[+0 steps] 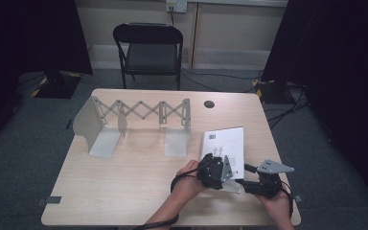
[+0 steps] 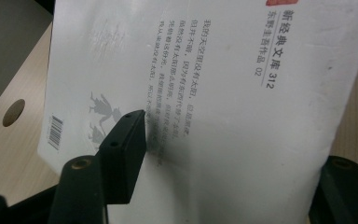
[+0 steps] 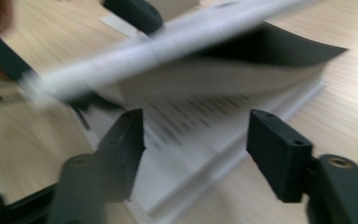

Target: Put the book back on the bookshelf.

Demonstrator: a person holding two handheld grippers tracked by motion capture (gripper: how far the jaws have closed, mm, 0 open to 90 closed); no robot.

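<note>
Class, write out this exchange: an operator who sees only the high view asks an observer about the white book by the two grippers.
Operator: Is the book lying shut?
Observer: No. In the right gripper view its cover is lifted clear of the pages.
Operator: What is printed on that cover?
Observer: The left gripper view shows a barcode near one corner, beside columns of Chinese text.
</note>
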